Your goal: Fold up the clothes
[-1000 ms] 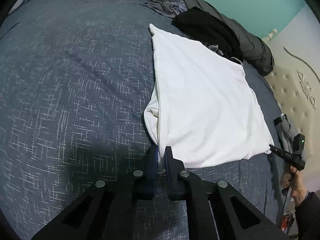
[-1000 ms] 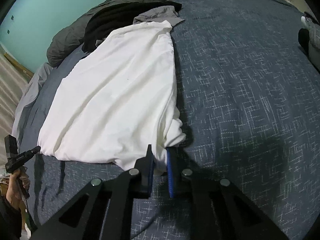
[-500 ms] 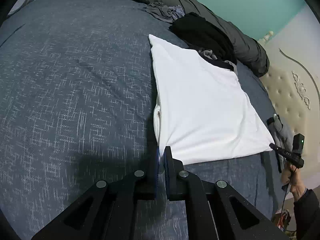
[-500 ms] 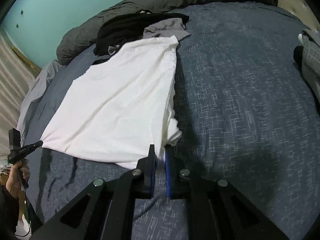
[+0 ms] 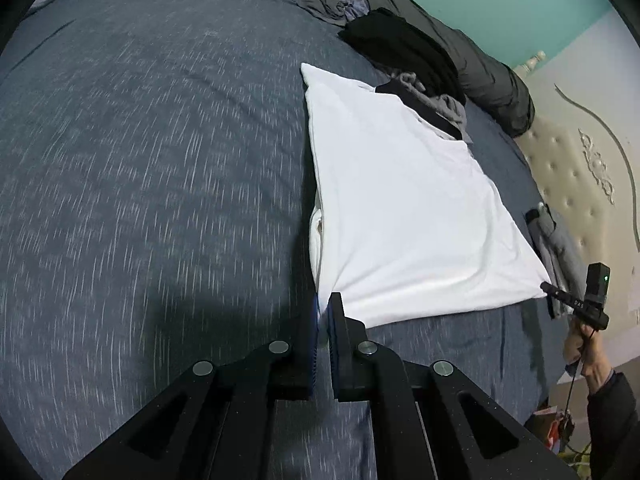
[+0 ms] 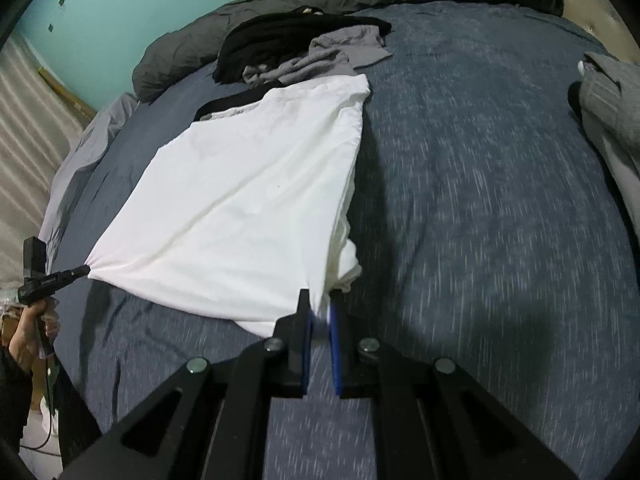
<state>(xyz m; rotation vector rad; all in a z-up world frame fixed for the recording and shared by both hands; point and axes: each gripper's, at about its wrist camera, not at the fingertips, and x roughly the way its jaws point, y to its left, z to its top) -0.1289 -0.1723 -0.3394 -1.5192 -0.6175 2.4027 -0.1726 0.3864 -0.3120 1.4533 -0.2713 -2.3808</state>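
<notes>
Holding one white garment (image 5: 404, 208) stretched over the one blue bed (image 5: 140, 160), you have two tongs at work: left tongs (image 5: 323, 312) and right tongs (image 6: 319, 312) each pinch a near corner. Beyond the garment's far edge lie one black piece (image 6: 280, 46) and grey clothing (image 6: 332, 56), partly hidden beneath it.

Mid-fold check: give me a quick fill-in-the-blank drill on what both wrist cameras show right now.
1. The left gripper is shut on a corner of the ____ cotton garment.
2. The garment lies on a dark ____ patterned bedspread.
3. The right gripper grips the same garment's other near ____.

Missing: white; blue; corner
</notes>
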